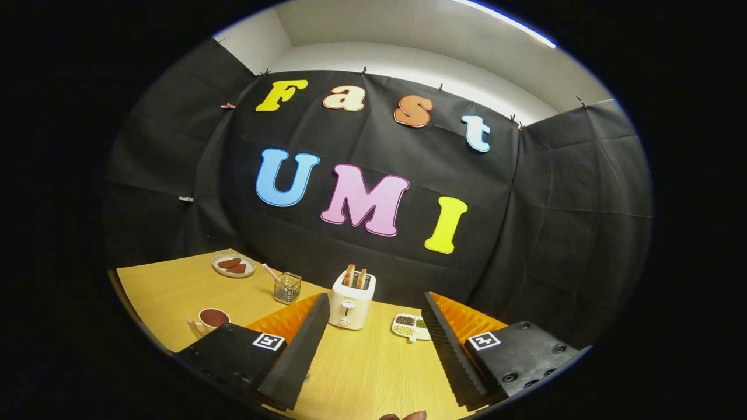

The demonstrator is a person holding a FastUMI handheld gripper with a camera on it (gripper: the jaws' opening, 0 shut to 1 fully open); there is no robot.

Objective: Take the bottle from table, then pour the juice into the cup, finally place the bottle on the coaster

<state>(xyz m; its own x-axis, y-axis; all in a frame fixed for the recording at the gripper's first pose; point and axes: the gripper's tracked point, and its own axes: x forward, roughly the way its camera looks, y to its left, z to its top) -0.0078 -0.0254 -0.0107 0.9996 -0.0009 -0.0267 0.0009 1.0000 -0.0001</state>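
Cup (210, 320), white with a handle and filled with dark brown liquid, stands near the table's (362, 367) left edge, just beside the gripper's (373, 335) left finger. Fingers are spread wide apart and released, with nothing between them but bare tabletop; their inner pads (297, 344) look ribbed.

Table is pale yellow wood with fine grain. Toaster (351, 300), white and boxy with rounded corners, sits at the far edge, just beyond the fingers and between them, with two browned slices poking up from its slots. Tray (411, 326), small, white and split into compartments of dark and green grains, lies just right of the toaster, near the right finger. Wire basket (287, 287), square and metallic, stands left of the toaster with a pink stick leaning out. Plate (233, 265), round and pale, sits toward the far left corner, carrying reddish-brown pieces.

Black cloth with creases forms the booth wall behind the table and on both sides; above it are a white wall and ceiling with a strip light (508, 22).
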